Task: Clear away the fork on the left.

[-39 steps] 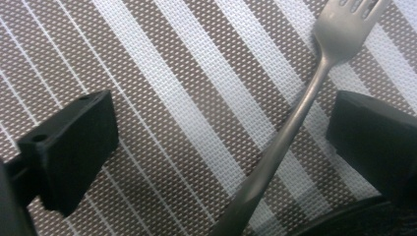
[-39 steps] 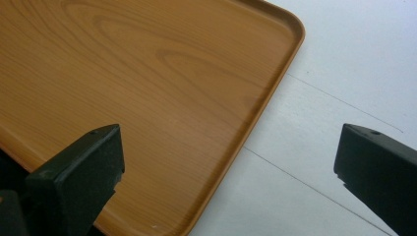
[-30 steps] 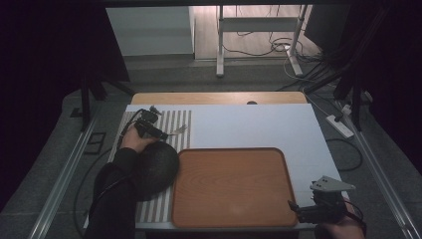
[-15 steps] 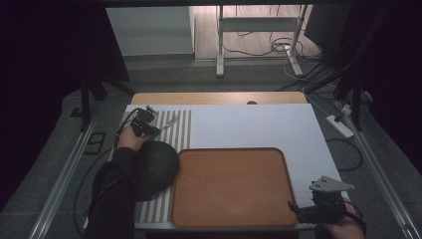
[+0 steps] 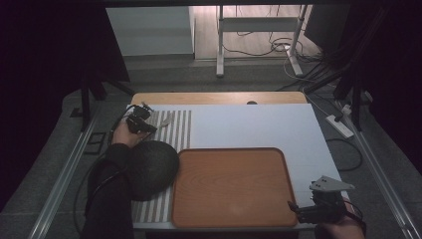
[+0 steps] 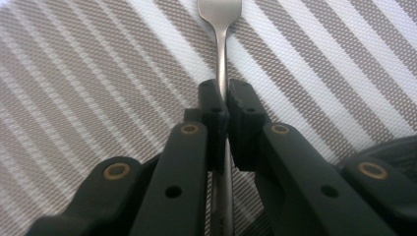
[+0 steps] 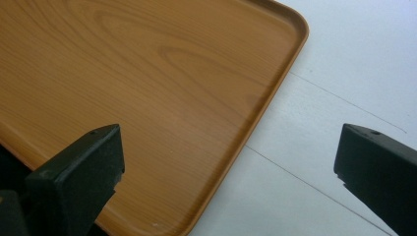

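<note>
Fork [image 6: 222, 54]: polished metal, slim straight handle widening toward the head at the top edge of the left gripper view; tines out of frame. It lies on a woven placemat [image 6: 98, 73] with grey and white stripes and a fine mesh texture. In the high view the placemat [image 5: 174, 130] occupies the left part of the white tabletop [image 5: 249, 124], and the fork [image 5: 165, 119] sits at its upper end, left of centre in the frame.

Left gripper [image 6: 227, 105]: matte black jaws with brass-coloured pins, closed tight on the fork handle, handle running between the pads. In the high view this gripper [image 5: 139, 123] sits at the mat's upper left corner, the forearm in a dark sleeve reaching up from the bottom left.

Dark rounded bowl [image 5: 149, 169]: rests on the mat at centre left, touching the tray's left edge; its contents cannot be told.

Tray [image 7: 147, 88]: wood-grain, rectangular, rounded corners, low raised rim, nothing on it.

Right gripper [image 7: 228, 172]: jaws spread wide, holding nothing, above the tray's corner and the adjoining tabletop; lower right in the high view [image 5: 318, 209].
</note>
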Available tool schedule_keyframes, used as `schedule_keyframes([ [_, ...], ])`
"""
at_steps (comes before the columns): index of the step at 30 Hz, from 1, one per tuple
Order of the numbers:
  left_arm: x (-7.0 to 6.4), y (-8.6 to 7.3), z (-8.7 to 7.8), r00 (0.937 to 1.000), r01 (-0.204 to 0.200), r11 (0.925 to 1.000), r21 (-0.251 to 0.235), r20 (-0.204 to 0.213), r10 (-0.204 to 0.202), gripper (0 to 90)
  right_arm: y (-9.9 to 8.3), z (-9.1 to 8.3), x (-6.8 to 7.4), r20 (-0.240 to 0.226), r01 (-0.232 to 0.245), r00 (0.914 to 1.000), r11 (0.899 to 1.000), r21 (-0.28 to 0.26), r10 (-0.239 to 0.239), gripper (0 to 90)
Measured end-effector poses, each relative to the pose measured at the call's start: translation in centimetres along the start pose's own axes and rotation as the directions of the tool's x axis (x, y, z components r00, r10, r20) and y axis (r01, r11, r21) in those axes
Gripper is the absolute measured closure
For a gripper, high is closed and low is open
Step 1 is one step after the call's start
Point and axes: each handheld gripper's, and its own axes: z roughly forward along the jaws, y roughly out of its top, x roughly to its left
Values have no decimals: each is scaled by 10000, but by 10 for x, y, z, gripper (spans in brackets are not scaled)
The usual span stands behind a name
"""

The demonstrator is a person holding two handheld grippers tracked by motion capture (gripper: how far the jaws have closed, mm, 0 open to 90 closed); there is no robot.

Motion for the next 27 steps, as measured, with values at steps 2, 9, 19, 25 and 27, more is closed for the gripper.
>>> schedule_keyframes([
  [2, 6, -2, -10, 10000, 12, 10000, 49, -67, -12, 847, 0, 0, 0, 2, 6, 10000, 10000, 5, -6, 0],
  [9, 5, -8, -26, 9994, 168, 9999, 1, 314, -168, 846, 0, 1, 0, 9, 20, 10000, 10000, 27, -20, 0],
  [19, -23, -6, -22, 9943, 143, 9999, -23, 1056, -139, 846, 0, 1, 1, 25, 34, 10000, 10000, 42, -34, 0],
  [25, -38, -7, -20, 9936, 64, 9999, -88, 1132, -54, 846, 0, 1, 1, 25, 40, 10000, 10000, 41, -41, 0],
  [27, -46, -9, -20, 9929, 39, 9999, -136, 1191, -23, 846, 0, 1, 1, 25, 50, 10000, 10000, 38, -50, 0],
])
